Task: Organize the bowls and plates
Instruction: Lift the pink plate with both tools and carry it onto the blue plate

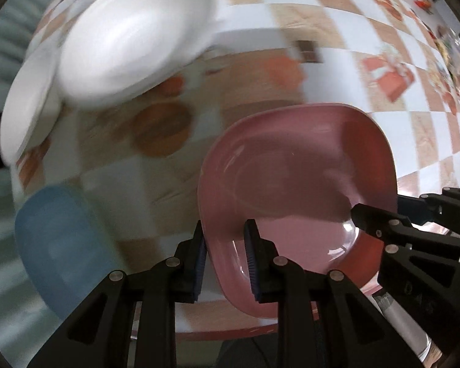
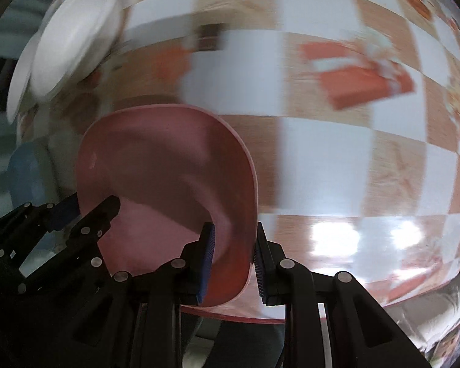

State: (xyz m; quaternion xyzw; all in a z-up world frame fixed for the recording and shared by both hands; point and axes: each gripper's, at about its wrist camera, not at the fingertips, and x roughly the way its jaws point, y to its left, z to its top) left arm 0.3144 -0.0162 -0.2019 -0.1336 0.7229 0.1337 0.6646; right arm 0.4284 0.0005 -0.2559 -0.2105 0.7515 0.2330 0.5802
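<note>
A: Left wrist view: left gripper (image 1: 224,256) is clamped on the near-left rim of the pink bowl (image 1: 294,165), one pad inside, one outside. Right gripper (image 1: 380,224) comes in from the right and bites the opposite rim.

B: Right wrist view agrees? Right gripper (image 2: 233,259) state?

A: Yes, jaws pinched on the bowl's right wall, wall between the blue pads. So the pink bowl (image 2: 168,165) is held two-handed, apparently lifted over the checkered tablecloth (image 2: 322,165). Background smeared, so it looks mid-carry.

B: Step?

A: I'd say transport, bowl being taken to a stack. White plates (image 1: 132,40) sit far left, overlapping; a blue bowl (image 1: 55,239) is near left at the table edge.

B: Next move?

A: Likely nest the pink bowl with the blue one: keep both grips level, line up rims, lower, then release. Target is a guess; blur hides detail.
</note>
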